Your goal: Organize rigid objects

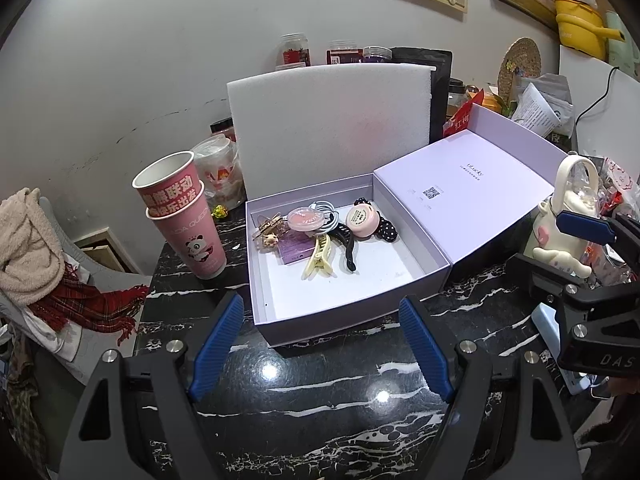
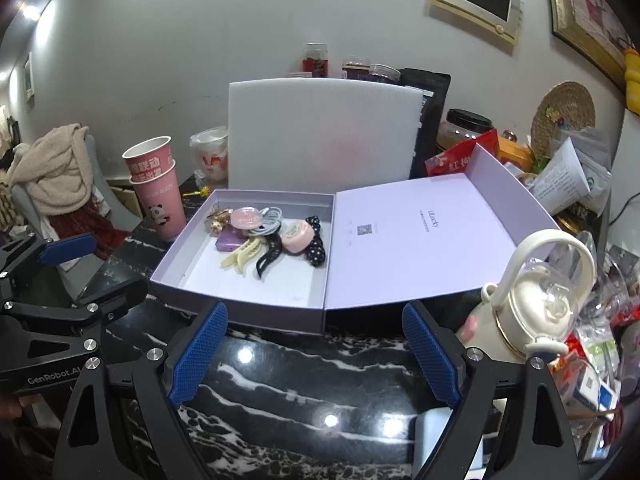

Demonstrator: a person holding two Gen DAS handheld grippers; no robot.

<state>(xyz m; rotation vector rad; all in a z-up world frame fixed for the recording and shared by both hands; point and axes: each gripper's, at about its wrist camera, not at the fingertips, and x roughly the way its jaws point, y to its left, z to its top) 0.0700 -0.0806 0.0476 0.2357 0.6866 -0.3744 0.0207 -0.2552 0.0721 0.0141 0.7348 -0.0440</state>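
An open lilac box (image 1: 340,320) (image 2: 240,312) sits on the black marble table, its lid (image 1: 460,192) (image 2: 420,240) folded out to the right. Inside at the back lie a cream hair claw (image 1: 318,258) (image 2: 242,258), a black hair claw (image 1: 348,246) (image 2: 268,258), a pink round jar (image 1: 362,220) (image 2: 298,236), a pink compact (image 1: 306,216) (image 2: 246,216), a polka-dot bow (image 1: 386,228) (image 2: 316,256) and a small purple case (image 1: 294,250). My left gripper (image 1: 322,344) is open and empty in front of the box. My right gripper (image 2: 316,354) is open and empty, also in front of it.
Two stacked pink paper cups (image 1: 188,220) (image 2: 158,188) stand left of the box. A white foam sheet (image 1: 332,128) (image 2: 320,132) stands behind it, with jars beyond. A cream bottle with a handle (image 1: 560,220) (image 2: 528,304) and clutter are at right.
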